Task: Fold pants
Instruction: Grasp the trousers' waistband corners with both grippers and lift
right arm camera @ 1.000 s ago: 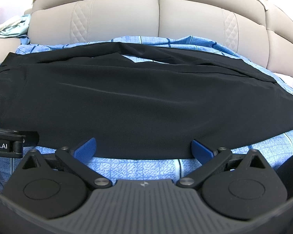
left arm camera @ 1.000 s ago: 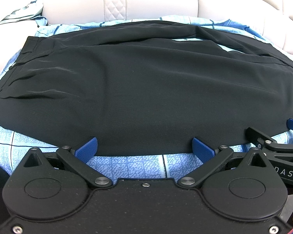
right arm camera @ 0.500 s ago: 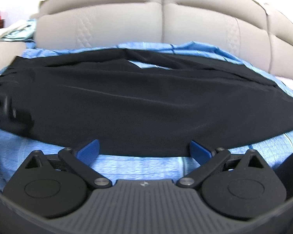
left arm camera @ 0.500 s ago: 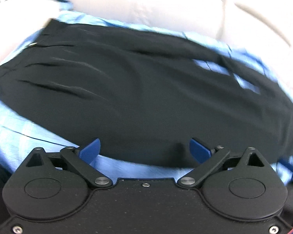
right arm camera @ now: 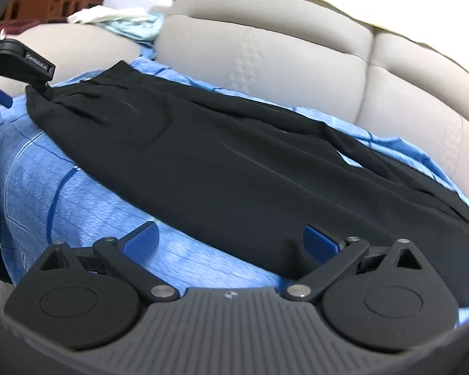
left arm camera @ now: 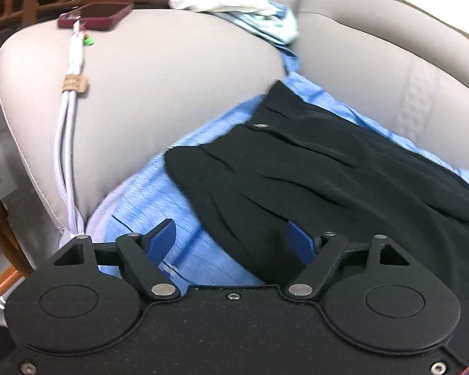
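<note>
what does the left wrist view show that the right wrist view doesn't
Only the left wrist view shows the dark red phone on the sofa arm, the white cable hanging down from it, and the left gripper from behind, its jaws closing with the pants' edge between them, not yet pinched.

Only the right wrist view shows the right gripper, open, and the pants' far length.

Both show the black pants, the blue sheet and the beige sofa.

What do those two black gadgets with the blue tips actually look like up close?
Both are matte black. The left gripper has a flat speckled body, the right gripper a ribbed grey one with a small logo. Each has two round discs, silver pivot pins, angled link arms and textured blue pads.
</note>
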Demonstrator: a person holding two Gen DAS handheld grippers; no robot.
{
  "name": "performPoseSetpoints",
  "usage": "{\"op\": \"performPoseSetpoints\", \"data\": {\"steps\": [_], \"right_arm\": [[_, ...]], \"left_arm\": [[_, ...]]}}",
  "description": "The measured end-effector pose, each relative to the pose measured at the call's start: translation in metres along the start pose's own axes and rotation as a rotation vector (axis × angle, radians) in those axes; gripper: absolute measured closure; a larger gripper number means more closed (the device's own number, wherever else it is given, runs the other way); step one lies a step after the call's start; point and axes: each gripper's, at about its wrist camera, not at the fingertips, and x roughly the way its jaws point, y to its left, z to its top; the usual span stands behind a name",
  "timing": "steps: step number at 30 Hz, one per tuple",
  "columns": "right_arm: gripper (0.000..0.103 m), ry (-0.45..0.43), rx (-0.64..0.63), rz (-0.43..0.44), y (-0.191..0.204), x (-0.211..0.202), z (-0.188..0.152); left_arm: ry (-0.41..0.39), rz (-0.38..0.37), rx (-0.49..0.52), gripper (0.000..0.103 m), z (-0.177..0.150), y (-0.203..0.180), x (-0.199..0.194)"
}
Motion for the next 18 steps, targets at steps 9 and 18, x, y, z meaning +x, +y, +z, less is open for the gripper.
{"op": "performPoseSetpoints", "data": {"steps": [9, 18], "right_arm": [[0.007, 0.015, -0.053, 0.058, 0.024, 0.025, 0.017], [0.087, 0.025, -0.005, 0.17, 0.034, 0.04, 0.04]], "left_arm": [[-0.021, 0.015, -0.041, 0.036, 0.006, 0.009, 0.048], [-0.191, 0.068, -0.052, 0.091, 0.009, 0.012, 0.019]]}}
